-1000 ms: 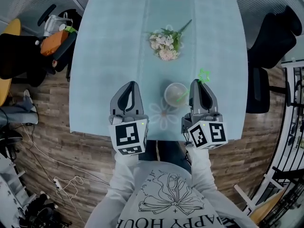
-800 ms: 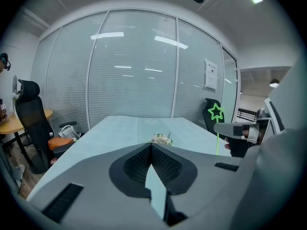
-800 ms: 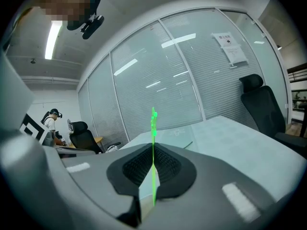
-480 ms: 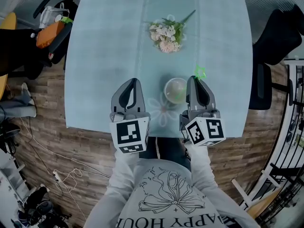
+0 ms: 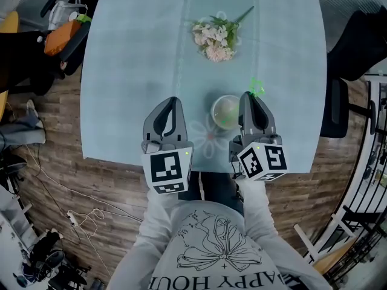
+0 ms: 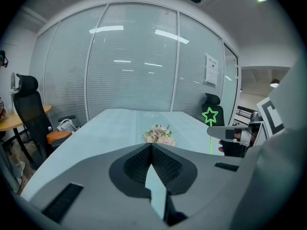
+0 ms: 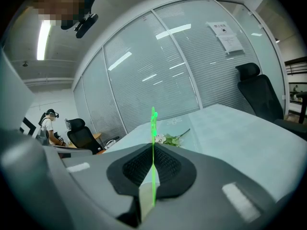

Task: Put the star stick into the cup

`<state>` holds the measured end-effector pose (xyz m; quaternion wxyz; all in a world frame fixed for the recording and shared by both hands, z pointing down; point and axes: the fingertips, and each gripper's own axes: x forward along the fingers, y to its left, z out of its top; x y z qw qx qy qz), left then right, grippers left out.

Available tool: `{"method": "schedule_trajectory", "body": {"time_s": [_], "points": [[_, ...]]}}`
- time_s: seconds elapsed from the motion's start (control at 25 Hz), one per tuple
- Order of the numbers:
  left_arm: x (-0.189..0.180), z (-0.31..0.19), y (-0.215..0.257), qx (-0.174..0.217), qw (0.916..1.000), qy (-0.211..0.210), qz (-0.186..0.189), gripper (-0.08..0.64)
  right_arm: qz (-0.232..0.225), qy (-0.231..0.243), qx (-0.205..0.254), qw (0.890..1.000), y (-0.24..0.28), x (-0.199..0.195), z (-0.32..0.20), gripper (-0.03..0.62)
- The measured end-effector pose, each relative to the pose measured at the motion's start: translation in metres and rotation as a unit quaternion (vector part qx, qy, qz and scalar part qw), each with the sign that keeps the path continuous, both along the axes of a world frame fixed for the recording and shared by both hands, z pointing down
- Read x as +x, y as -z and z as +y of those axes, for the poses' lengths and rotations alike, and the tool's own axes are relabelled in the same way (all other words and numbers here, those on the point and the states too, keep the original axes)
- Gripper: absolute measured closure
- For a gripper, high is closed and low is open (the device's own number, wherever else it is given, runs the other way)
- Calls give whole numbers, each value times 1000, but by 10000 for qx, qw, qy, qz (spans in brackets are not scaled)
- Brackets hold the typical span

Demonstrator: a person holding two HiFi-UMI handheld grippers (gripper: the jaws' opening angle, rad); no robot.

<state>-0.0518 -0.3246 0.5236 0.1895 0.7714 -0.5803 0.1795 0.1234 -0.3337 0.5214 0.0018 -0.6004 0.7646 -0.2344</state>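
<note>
Translucent green plastic star stick, matt woven tablecloth, wood-plank floor

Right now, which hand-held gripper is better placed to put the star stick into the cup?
Right: the right hand-held gripper grips the star stick beside the cup; the left hand-held gripper is shut and empty.

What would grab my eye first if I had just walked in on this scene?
The bright green star stick stands out first, pinched upright in the shut jaws of the right gripper, just beside the pale cup near the table's front edge. After that, the bouquet of flowers lying farther out on the light blue table.
</note>
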Motion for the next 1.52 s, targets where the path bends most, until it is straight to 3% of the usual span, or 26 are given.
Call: {"method": "schedule_trajectory", "body": {"time_s": [0.4, 1.12, 1.52], "points": [[1, 3, -4, -33, 10000, 29, 38, 555, 116, -234, -127, 9996, -11, 15, -8, 569], [2, 1, -8, -72, 9999, 103, 67, 555, -68, -217, -373, 9990, -27, 21, -24, 561], [2, 5, 8, 80, 9999, 128, 63, 557, -69, -181, -441, 9988, -22, 21, -19, 520]]}}
